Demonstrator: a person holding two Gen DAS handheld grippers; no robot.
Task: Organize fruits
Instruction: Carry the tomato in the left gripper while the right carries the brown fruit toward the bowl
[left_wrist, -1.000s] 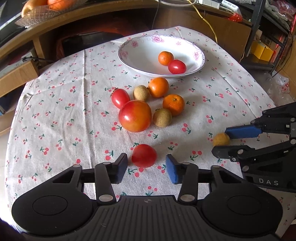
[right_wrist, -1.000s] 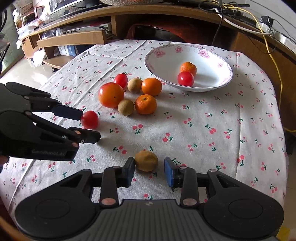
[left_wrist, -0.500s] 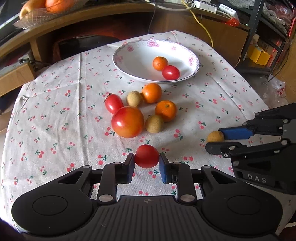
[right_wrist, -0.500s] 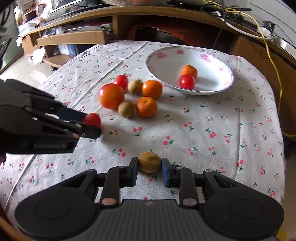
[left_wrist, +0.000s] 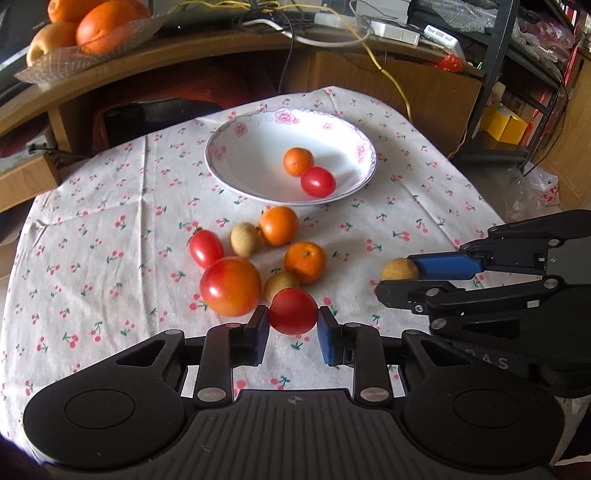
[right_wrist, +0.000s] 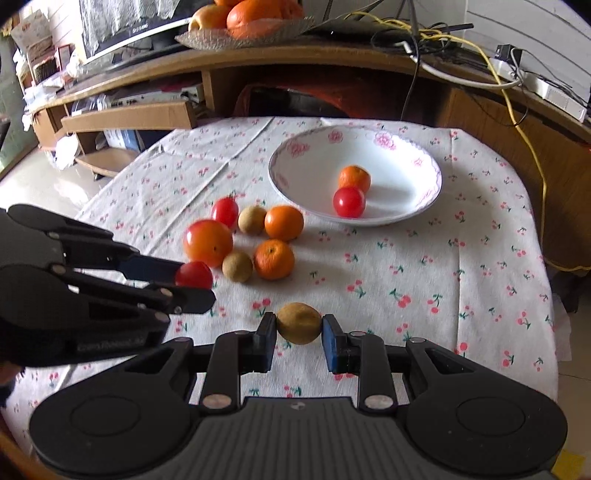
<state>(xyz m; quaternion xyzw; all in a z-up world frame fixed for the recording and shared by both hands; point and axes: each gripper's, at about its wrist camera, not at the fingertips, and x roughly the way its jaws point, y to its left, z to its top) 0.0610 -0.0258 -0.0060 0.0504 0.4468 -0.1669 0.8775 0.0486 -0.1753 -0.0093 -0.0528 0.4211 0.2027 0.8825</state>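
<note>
My left gripper (left_wrist: 292, 328) is shut on a small red tomato (left_wrist: 293, 311) and holds it above the cloth; it also shows in the right wrist view (right_wrist: 194, 275). My right gripper (right_wrist: 298, 338) is shut on a small brown fruit (right_wrist: 298, 322), which also shows in the left wrist view (left_wrist: 399, 269). A white flowered bowl (left_wrist: 236, 162) at the back holds a small orange (left_wrist: 298, 161) and a red tomato (left_wrist: 317, 181). A cluster of fruit lies in front of the bowl: a big tomato (left_wrist: 230, 285), a small tomato (left_wrist: 206, 248), two oranges (left_wrist: 305, 261) and two brown fruits (left_wrist: 243, 240).
The round table has a cherry-print cloth (left_wrist: 92, 258). A wooden desk (left_wrist: 184, 55) stands behind it with a dish of oranges (left_wrist: 88, 29), cables and a power strip (left_wrist: 395, 31). A metal shelf (left_wrist: 495, 74) stands at the right.
Both grippers closed on their fruit, the left on the red tomato and the right on the brown fruit, and lifted them off the cloth toward the bowl.
</note>
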